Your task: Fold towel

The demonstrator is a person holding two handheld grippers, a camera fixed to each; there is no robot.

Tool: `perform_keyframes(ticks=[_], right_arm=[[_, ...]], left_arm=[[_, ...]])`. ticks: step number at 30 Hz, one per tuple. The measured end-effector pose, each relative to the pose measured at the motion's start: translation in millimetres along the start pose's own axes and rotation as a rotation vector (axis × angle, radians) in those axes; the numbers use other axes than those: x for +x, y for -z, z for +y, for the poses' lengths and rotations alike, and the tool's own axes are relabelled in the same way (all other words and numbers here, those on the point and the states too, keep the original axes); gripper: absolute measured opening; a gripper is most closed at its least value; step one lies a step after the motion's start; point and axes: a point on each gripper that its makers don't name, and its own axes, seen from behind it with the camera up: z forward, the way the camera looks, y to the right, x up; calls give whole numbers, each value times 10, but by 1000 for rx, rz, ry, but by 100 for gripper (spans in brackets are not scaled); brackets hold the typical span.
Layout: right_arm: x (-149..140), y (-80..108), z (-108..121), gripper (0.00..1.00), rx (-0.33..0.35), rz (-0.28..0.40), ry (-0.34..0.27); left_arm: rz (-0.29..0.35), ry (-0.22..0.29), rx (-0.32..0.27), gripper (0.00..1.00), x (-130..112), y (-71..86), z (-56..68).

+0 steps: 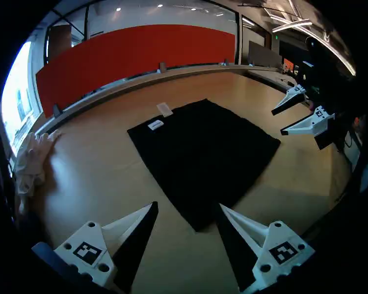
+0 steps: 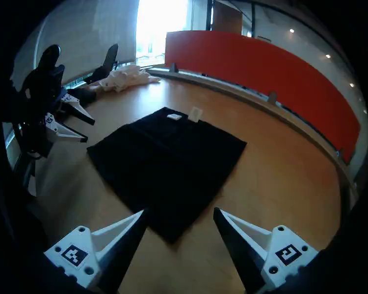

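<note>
On the wooden table (image 1: pixel 100 161) the black towel (image 1: pixel 203 157) lies flat, left gripper (image 1: pixel 187 206) and right gripper (image 2: pixel 179 210) both hovering fingers-spread over a corner each, so I'd pinch both corners squarely before lifting.

An open-plan office: a long wooden surface (image 1: pixel 100 161) backed by a red divider (image 1: pixel 135 54), recessed ceiling lights (image 1: pixel 159 6), a bright window (image 2: pixel 159 24), and dark chair backs (image 2: pixel 109 56).

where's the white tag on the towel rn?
Left gripper view: the white tag lies at the far left corner of the black towel, beside a small pale card on the wooden table.
</note>
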Motion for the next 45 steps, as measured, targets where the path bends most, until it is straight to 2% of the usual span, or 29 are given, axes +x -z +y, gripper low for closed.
perform_keyframes(ticks=[11,23,29,39,45], right_arm=[[-277,-101,-62,100,37,-63,5],[-400,-160,-67,98,53,-98,15],[-476,-179,-95,93,72,-120,14],[-480,-175,-110,81,91,-119,11],[-465,-177,-109,60,97,-124,15]], left_arm=[[-63,-7,-39,81,-261,-130,114],[-91,-14,-61,81,-339,-212,152],[-100,-31,-67,81,-365,-247,179],[-126,-34,-65,80,-370,-251,187],[-132,-28,-58,74,-359,-256,183]])
